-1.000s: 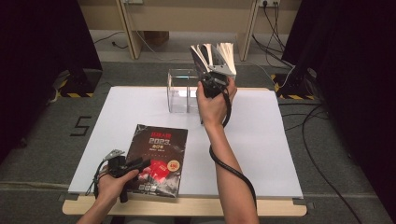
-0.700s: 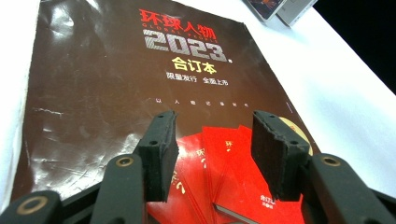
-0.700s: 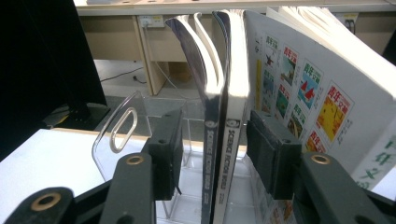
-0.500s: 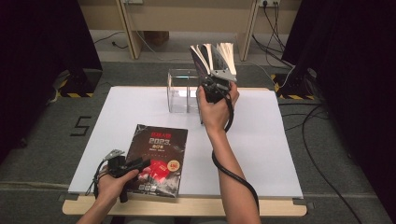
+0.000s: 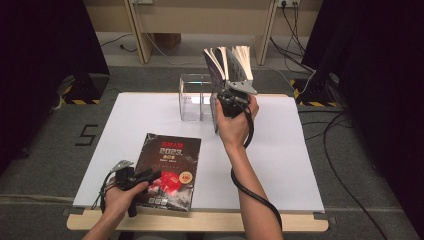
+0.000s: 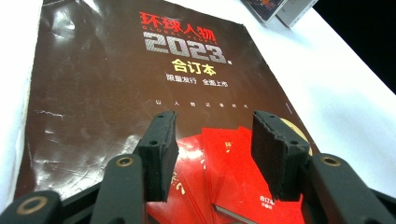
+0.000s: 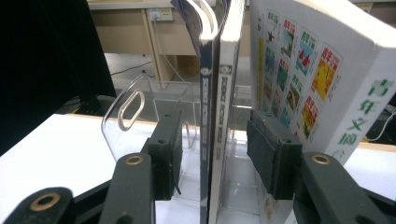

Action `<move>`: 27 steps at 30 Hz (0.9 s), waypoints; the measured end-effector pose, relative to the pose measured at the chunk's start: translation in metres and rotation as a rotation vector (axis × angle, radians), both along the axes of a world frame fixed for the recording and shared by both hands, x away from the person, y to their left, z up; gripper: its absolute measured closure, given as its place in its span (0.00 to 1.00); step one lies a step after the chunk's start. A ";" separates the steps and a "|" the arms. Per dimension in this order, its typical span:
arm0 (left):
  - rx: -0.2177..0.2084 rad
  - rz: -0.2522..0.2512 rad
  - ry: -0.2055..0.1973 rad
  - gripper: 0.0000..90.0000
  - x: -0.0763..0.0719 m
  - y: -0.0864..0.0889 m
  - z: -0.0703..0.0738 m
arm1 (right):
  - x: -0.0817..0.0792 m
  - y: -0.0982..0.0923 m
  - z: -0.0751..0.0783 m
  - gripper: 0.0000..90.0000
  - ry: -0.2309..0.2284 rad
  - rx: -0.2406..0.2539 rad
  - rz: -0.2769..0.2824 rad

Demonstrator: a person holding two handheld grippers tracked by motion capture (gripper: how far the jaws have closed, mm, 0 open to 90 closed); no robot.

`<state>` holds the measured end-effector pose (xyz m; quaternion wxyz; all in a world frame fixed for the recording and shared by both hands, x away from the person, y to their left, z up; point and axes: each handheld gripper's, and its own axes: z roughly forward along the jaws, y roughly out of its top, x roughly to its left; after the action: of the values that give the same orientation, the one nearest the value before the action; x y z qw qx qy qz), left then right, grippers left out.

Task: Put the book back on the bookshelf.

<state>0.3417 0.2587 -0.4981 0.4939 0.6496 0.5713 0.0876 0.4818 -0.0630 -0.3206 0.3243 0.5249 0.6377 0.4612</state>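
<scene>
While my right claw stands open around two upright magazines, unpinched, they could topple from the clear rack; my left claw hovers open.

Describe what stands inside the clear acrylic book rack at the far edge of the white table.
The clear acrylic book rack holds upright magazines with thin spines and a thick white book at its right end. Their lower edges are hidden behind the right gripper.

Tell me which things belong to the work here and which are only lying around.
In use: standing magazines, clear rack, dark magazine, right hand-held gripper, left hand-held gripper.
Lying around: floor cables, wooden table legs.
</scene>
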 end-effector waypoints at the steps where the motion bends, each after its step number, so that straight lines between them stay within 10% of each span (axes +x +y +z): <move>1: 0.001 0.000 -0.001 0.55 0.000 0.000 0.000 | -0.001 0.000 -0.001 0.62 0.005 0.011 0.003; 27: 0.016 0.005 -0.010 0.57 0.000 0.000 0.004 | -0.041 -0.034 -0.029 0.62 0.119 0.041 0.072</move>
<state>0.3416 0.2591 -0.4937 0.4912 0.6517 0.5698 0.0966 0.4406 -0.0967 -0.3495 0.2582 0.5346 0.6647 0.4535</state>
